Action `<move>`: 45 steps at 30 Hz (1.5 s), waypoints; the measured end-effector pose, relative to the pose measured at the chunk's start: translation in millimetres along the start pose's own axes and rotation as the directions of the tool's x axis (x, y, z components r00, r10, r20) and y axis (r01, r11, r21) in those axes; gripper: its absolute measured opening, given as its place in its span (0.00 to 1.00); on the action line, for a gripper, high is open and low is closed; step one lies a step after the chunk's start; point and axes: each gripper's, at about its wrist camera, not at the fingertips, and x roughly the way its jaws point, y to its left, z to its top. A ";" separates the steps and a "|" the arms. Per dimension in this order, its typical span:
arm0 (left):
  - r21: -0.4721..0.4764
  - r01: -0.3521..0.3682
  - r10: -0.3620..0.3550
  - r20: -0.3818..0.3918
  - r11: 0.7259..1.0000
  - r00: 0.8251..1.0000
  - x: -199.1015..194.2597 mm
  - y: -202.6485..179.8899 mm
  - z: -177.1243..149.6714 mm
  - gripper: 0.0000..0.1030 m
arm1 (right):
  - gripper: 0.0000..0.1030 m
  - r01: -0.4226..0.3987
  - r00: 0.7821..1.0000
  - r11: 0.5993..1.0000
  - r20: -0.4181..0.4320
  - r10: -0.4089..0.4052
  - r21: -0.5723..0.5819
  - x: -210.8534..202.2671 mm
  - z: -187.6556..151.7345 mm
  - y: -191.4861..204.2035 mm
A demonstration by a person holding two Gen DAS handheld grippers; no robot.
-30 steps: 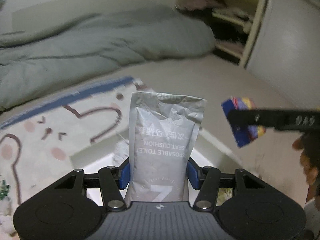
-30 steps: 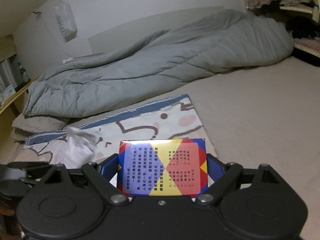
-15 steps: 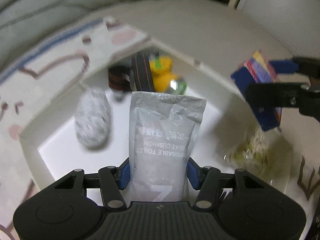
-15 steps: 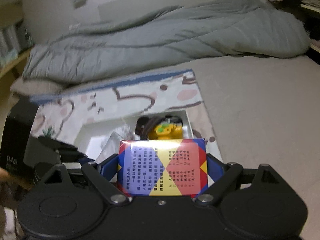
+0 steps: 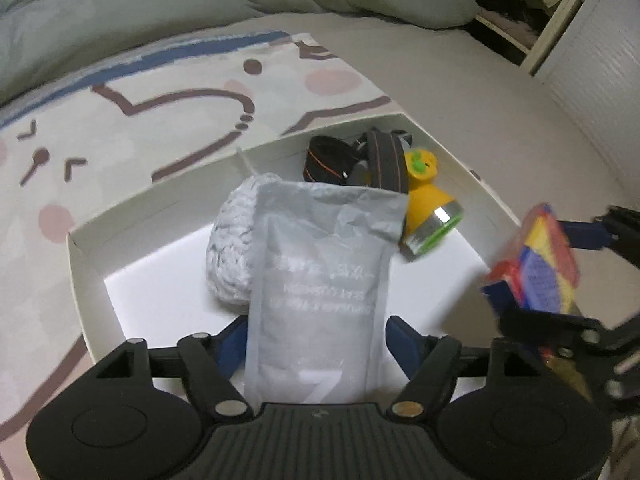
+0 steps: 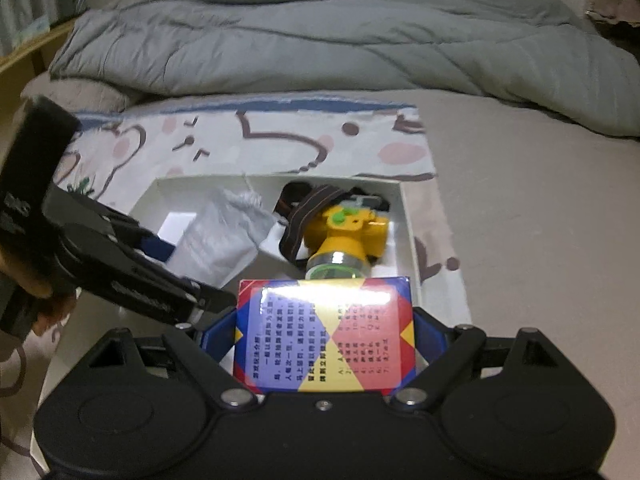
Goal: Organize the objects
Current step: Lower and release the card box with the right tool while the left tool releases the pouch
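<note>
Your left gripper (image 5: 316,332) has its jaws opening, with the grey packet (image 5: 320,280) between them but no longer squeezed, over the white box (image 5: 86,280) on the bed. Your right gripper (image 6: 324,336) has its jaws wide and tight on the colourful card box (image 6: 324,336), above the box's near edge. A yellow headlamp (image 6: 348,236) lies in the far corner.

Rumpled grey duvet (image 6: 320,40) behind cartoon-print blanket (image 5: 160,92), open shelves (image 5: 516,4) beyond
</note>
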 end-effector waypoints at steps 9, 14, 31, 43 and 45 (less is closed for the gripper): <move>0.144 0.069 -0.063 -0.045 0.987 0.997 -12.8 -13.7 -10.1 0.78 | 0.88 0.024 0.998 0.998 -0.051 -0.022 0.051 20.6 6.1 2.3; 0.241 0.113 -0.106 -0.038 0.964 0.994 -15.5 -29.8 -17.7 0.77 | 0.89 0.014 1.000 0.994 -0.010 -0.013 0.111 12.1 7.7 -4.9; 0.216 0.013 -0.006 -0.033 0.976 0.999 -11.3 -34.1 -13.4 0.59 | 0.39 -0.041 0.999 0.986 -0.007 0.043 0.160 5.6 7.1 -11.5; 0.241 0.066 -0.046 -0.089 0.968 0.995 -13.5 -37.0 -28.7 0.56 | 0.10 -0.177 0.978 0.979 -0.095 0.187 0.096 23.4 5.6 19.3; 0.252 0.070 -0.047 -0.098 0.965 0.994 -13.3 -37.9 -29.7 0.56 | 0.10 -0.186 0.972 0.979 -0.131 0.195 0.079 28.3 3.5 24.7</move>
